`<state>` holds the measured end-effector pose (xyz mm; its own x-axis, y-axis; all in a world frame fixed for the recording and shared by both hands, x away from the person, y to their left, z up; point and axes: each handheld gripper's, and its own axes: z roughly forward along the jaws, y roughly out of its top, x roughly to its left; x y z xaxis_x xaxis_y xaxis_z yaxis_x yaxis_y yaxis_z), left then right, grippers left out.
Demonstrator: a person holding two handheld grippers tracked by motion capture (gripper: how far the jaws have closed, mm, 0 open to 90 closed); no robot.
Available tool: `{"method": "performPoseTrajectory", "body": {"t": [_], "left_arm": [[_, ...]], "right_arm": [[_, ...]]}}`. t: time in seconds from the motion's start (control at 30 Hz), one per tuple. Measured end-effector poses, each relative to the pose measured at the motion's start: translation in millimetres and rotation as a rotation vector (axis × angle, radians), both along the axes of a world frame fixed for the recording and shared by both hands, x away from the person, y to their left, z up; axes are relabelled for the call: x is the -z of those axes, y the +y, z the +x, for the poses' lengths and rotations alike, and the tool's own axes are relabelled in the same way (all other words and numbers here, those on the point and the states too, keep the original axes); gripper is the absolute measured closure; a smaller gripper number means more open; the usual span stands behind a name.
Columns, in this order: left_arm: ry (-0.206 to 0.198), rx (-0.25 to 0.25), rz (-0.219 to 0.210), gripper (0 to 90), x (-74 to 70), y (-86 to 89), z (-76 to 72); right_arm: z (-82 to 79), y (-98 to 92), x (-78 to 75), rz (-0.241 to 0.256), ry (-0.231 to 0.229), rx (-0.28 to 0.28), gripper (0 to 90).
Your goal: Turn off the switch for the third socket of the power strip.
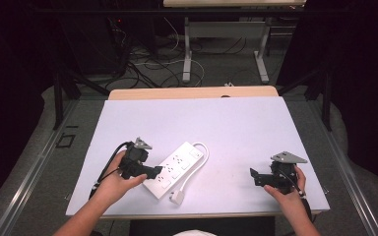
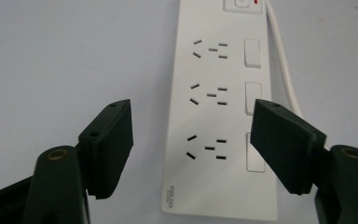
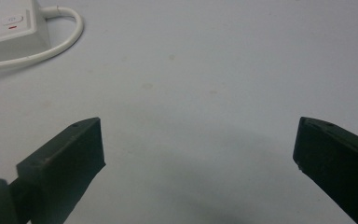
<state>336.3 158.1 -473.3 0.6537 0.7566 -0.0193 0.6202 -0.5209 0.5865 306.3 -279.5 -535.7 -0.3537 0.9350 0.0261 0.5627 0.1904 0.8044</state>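
Observation:
A white power strip (image 1: 177, 167) with three socket groups lies at an angle on the white tabletop (image 1: 236, 123). Its cord (image 1: 203, 150) loops round the far end, and its white plug (image 1: 176, 198) rests beside the near end. My left gripper (image 1: 155, 171) hovers over the strip's near end. In the left gripper view its jaws stand open (image 2: 192, 114) on either side of the strip (image 2: 214, 70), one before the switch column. My right gripper (image 1: 254, 176) is open (image 3: 200, 130) over bare tabletop, well right of the strip. The strip's red-marked switch end (image 3: 11, 30) and its cord (image 3: 70, 37) lie far left of it.
The white tabletop has a wooden strip (image 1: 192, 92) along its far edge. Beyond it are a floor with tangled cables (image 1: 147, 64) and the legs of another table (image 1: 188, 54). Metal rails (image 1: 39, 162) run along both sides.

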Motion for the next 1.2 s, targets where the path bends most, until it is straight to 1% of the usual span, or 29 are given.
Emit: {"method": "performPoseTrajectory", "body": {"t": [0.07, 0.1, 0.2, 0.23, 0.27, 0.37, 0.4, 0.47, 0.53, 0.57, 0.6, 0.63, 0.7, 0.73, 0.8, 0.87, 0.9, 0.93, 0.97, 1.0, 1.03, 1.07, 1.1, 1.13, 1.17, 1.2], "left_arm": [[-0.010, -0.001, 0.000, 27.4, -0.3, 1.7, 1.0], [-0.018, -0.010, -0.008, 27.3, 0.0, 2.2, 1.5], [-0.034, -0.009, 0.000, 26.4, -0.2, 4.1, 2.4], [-0.031, -0.004, 0.013, 26.4, -0.9, 5.4, 2.6], [-0.038, -0.006, 0.014, 26.4, -1.1, 6.0, 2.9], [-0.031, -0.021, 0.001, 26.8, -2.2, 9.4, 3.7], [-0.033, -0.034, -0.007, 27.5, -2.2, 9.5, 3.5], [-0.037, -0.035, -0.015, 28.5, -2.5, 11.5, 4.1], [-0.034, -0.041, -0.009, 28.5, -3.7, 13.7, 4.2], [-0.032, -0.035, -0.001, 28.5, -4.4, 15.5, 4.7], [-0.040, -0.037, -0.005, 28.2, -4.3, 16.8, 5.3], [-0.041, -0.058, -0.013, 27.0, -4.0, 17.1, 4.8], [-0.040, -0.064, -0.008, 25.8, -5.0, 20.2, 5.5], [-0.038, -0.063, -0.001, 25.8, -5.6, 22.3, 6.0], [-0.041, -0.073, -0.017, 25.8, -6.0, 24.9, 6.6], [-0.038, -0.080, -0.011, 25.6, -6.9, 28.3, 7.1], [-0.047, -0.096, -0.021, 24.9, -6.6, 29.8, 7.8], [-0.043, -0.110, -0.029, 22.9, -6.5, 31.5, 7.7], [-0.048, -0.112, -0.029, 22.4, -6.8, 33.3, 8.2], [-0.046, -0.118, -0.042, 22.4, -7.0, 35.1, 8.2], [-0.053, -0.118, -0.048, 22.2, -7.0, 38.0, 9.0], [-0.060, -0.120, -0.051, 21.2, -7.2, 40.2, 9.3], [-0.060, -0.130, -0.055, 19.8, -7.5, 41.9, 9.1], [-0.061, -0.128, -0.061, 17.8, -7.8, 44.7, 9.8], [-0.066, -0.137, -0.077, 16.2, -6.8, 46.6, 10.1], [-0.071, -0.147, -0.077, 16.1, -6.7, 48.8, 10.4]], "right_arm": [[-0.3, 0.4, -0.2, 0.000, 0.000, 0.002, 1.4], [-0.4, 0.4, -0.3, -0.001, 0.000, 0.003, 1.4], [-0.1, 0.0, 0.0, -0.001, 0.000, 0.000, 1.4], [-0.1, 0.0, 0.0, -0.001, -0.001, 0.000, 1.4], [-0.1, -0.1, 0.0, -0.001, -0.001, 0.000, 1.4], [-0.2, 0.4, 0.0, 0.001, 0.001, 0.001, 1.4], [-0.2, 0.5, 0.0, 0.001, 0.002, 0.002, 1.4], [-0.2, 0.6, 0.0, 0.001, 0.001, 0.002, 1.4], [-0.3, 0.5, -0.1, 0.001, 0.001, 0.001, 1.4], [-0.2, 0.4, -0.1, 0.001, 0.001, 0.001, 1.4], [-0.2, 0.3, 0.0, 0.001, 0.001, 0.001, 1.4], [0.0, 0.0, 0.1, -0.001, 0.001, 0.000, 1.3], [-0.2, 0.5, 0.0, 0.001, 0.002, 0.001, 1.4], [0.0, 0.8, 0.3, -0.002, -0.007, 0.004, 1.4], [-0.3, 0.5, -0.1, 0.001, 0.001, 0.001, 1.4], [-0.1, 0.1, 0.1, 0.000, 0.001, 0.000, 1.3], [0.0, -0.2, 0.0, -0.003, -0.001, 0.000, 1.4], [0.0, 0.0, 0.0, -0.001, -0.001, 0.001, 1.3], [0.0, 0.0, 0.0, -0.001, -0.001, 0.001, 1.4], [-0.2, 0.3, 0.0, 0.001, 0.001, 0.002, 1.4], [-0.2, 0.3, 0.0, 0.001, 0.002, 0.002, 1.4], [-0.1, 0.5, 0.1, 0.001, 0.002, 0.004, 1.4], [-0.1, 0.5, 0.2, 0.001, 0.002, 0.003, 1.3], [-0.1, 0.6, 0.2, 0.001, 0.003, 0.004, 1.4], [-0.2, 0.6, 0.1, 0.001, 0.002, 0.003, 1.4], [-0.2, 0.6, 0.1, 0.000, 0.002, 0.004, 1.4]]}}
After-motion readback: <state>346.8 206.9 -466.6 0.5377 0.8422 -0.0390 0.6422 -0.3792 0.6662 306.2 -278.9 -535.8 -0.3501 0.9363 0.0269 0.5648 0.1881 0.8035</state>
